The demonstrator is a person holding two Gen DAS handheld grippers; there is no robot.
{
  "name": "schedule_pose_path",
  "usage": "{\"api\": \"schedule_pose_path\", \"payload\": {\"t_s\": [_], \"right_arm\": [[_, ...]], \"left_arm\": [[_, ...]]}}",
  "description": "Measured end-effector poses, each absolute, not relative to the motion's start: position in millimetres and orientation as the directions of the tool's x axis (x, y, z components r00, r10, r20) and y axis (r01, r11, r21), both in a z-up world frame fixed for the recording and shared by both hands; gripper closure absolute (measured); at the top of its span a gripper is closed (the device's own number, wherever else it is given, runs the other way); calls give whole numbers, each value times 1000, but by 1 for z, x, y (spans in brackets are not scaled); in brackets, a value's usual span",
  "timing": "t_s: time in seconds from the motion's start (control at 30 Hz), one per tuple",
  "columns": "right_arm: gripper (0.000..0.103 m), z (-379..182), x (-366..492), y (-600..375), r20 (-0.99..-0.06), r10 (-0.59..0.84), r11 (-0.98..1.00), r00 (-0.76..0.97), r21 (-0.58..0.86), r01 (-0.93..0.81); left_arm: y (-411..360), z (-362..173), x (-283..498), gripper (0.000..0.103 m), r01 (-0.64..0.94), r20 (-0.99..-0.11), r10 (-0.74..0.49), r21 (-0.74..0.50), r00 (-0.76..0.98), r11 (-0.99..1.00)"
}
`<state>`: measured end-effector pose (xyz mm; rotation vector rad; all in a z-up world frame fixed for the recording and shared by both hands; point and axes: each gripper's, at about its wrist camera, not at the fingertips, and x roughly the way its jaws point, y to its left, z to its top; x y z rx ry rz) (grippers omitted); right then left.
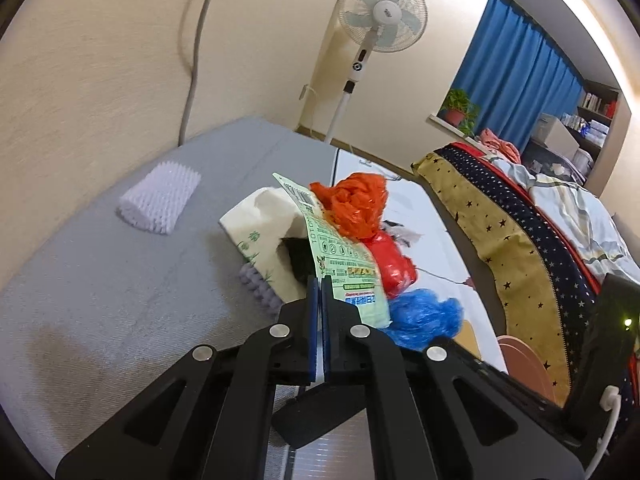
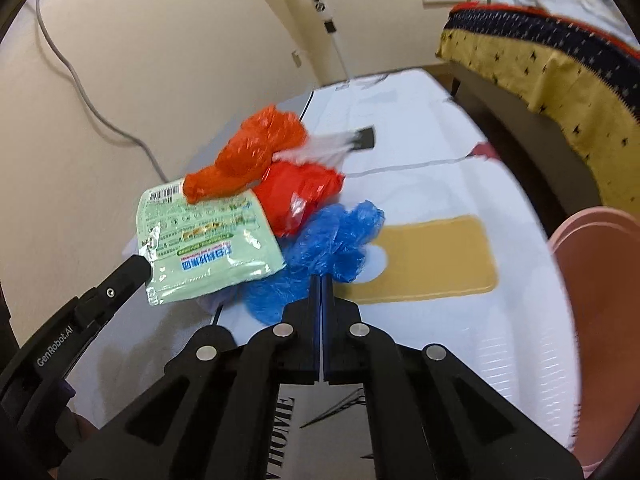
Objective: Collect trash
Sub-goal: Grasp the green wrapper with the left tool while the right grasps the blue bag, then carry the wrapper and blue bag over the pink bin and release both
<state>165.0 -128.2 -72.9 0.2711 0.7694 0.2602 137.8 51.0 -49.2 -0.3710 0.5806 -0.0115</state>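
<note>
Trash is bunched in one heap mid-frame in both wrist views: a pale green printed wrapper (image 2: 208,240), an orange plastic bag (image 2: 248,156) crumpled on top, a red bag (image 2: 300,196) under it, and a blue bag (image 2: 332,240) nearest the right gripper. In the left view there's also a white tissue pack (image 1: 260,236) behind the wrapper, sitting where the grey mat meets the white printed mat (image 2: 420,152).

The left gripper (image 1: 320,280) is clamped on the lower edge of the green wrapper; in the right view you can see its tip pinching the wrapper's left side. The right gripper (image 2: 321,280) is clenched too, with its tip right at the blue bag. Looks like it has a fold of that plastic, but the pinch point is hidden behind the fingers, so I can't say for sure.

What worries me: both grips are on thin edges of slippery film. Lift the wrapper and I'd guess the orange bag resting on it slides off. If the right gripper only has a wisp of blue, it'll probably tear free or slip. The pink bin (image 2: 600,280) sits at the right edge of the right view, so anything loose could drop on the way over.
</note>
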Motion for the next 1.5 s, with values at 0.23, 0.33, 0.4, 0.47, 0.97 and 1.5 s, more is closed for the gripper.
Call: {"api": "schedule_pose_path", "payload": {"t_s": [0.23, 0.33, 0.4, 0.47, 0.97, 1.5], "right_arm": [[103, -41, 146, -141, -588, 251, 960, 769, 255, -119], [103, -28, 138, -146, -569, 219, 970, 792, 213, -114], [103, -20, 130, -150, -558, 198, 976, 806, 186, -111], [103, -15, 124, -154, -551, 175, 982, 816, 161, -102], [103, 20, 73, -192, -506, 70, 996, 860, 87, -30], [103, 45, 41, -226, -456, -6, 997, 890, 62, 38]], "left_arm": [[32, -27, 128, 103, -22, -484, -130, -295, 866, 955], [27, -19, 122, 103, -9, -476, -123, -266, 871, 964], [25, -15, 118, 103, -6, -474, -120, -256, 872, 967], [25, -12, 115, 103, -5, -477, -119, -252, 871, 968], [-4, 7, 78, 103, 75, -464, -154, -185, 873, 980], [-26, 25, 54, 103, 147, -432, -203, -160, 879, 976]]}}
